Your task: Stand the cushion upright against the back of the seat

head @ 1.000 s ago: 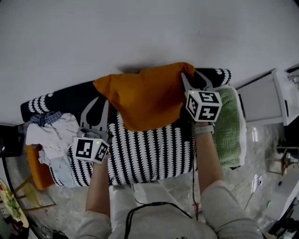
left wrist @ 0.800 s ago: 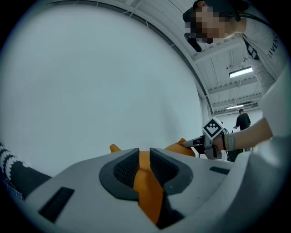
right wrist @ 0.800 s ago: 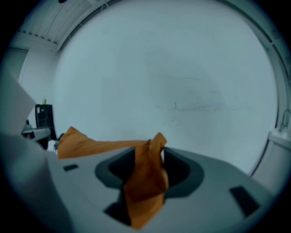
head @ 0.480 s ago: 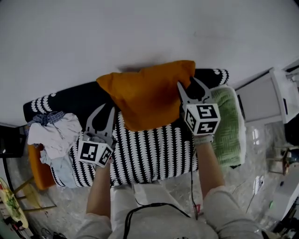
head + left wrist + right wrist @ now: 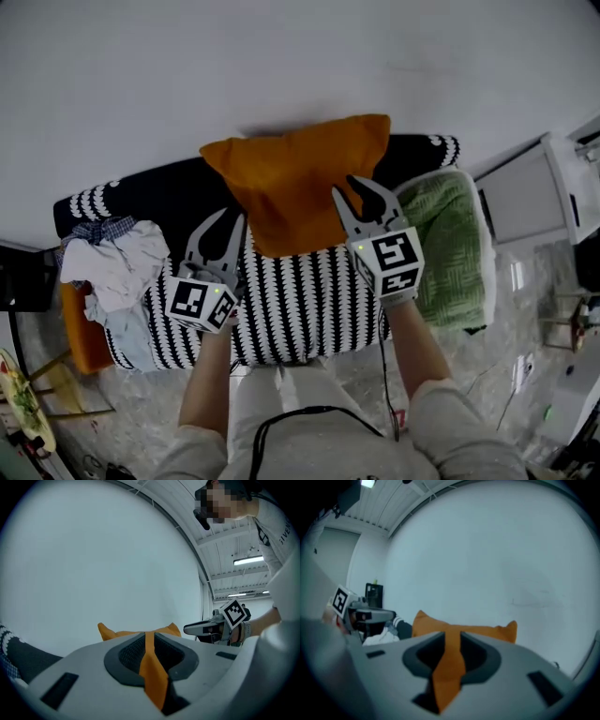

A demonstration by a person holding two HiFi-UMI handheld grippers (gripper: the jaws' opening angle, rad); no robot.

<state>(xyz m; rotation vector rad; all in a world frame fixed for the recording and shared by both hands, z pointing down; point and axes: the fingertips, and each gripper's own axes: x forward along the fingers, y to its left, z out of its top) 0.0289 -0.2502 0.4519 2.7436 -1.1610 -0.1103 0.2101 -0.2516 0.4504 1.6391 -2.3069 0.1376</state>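
As if trusting orange fabric cushion (image 5: pixel 300 178) propped on black patterned seat back (image 5: pixel 155 202), hovering empty: left gripper (image 5: pixel 233 217) narrowly parted, right gripper (image 5: pixel 345 186) closing.

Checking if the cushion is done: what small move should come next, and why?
Probably draw both hand-held grippers back. The orange fabric cushion already stands against the back of the black-and-white patterned seat; the left hand-held gripper is open, off it; the jaws of the right hand-held gripper are closing on nothing.
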